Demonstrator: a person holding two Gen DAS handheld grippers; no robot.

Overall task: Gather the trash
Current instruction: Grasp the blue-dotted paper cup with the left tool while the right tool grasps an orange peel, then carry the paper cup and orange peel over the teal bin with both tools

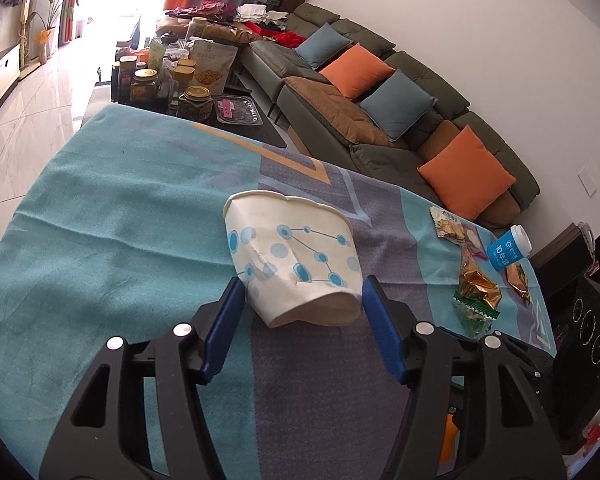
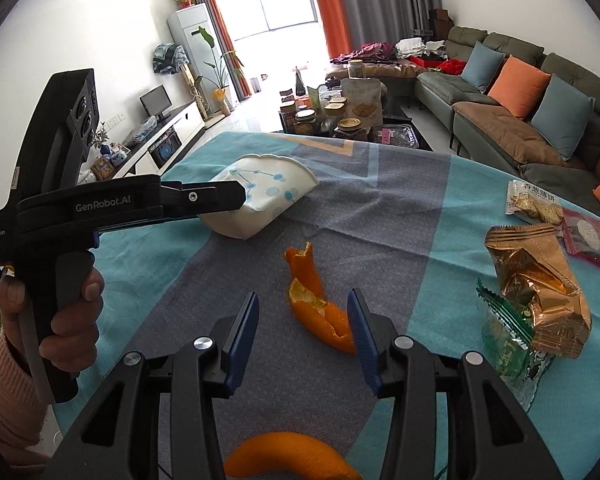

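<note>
A crushed white paper cup (image 1: 292, 260) with blue dots lies on its side on the teal and grey tablecloth (image 1: 112, 208). My left gripper (image 1: 302, 294) is open, its blue fingers on either side of the cup's base. The cup (image 2: 260, 204) and the left gripper also show in the right wrist view. My right gripper (image 2: 303, 308) is open just above an orange peel (image 2: 320, 312); the peel lies between the fingertips, close to the right finger (image 2: 362, 332). Another peel piece (image 2: 288, 458) lies under that gripper.
Snack wrappers lie at the right: gold (image 2: 540, 284), green (image 2: 508, 340), cracker packet (image 2: 534, 202), red packet (image 2: 588, 240). A blue cup (image 1: 508, 250) lies near the cloth's far right edge. A jar-laden coffee table (image 1: 180, 84) and a sofa (image 1: 380, 92) stand beyond.
</note>
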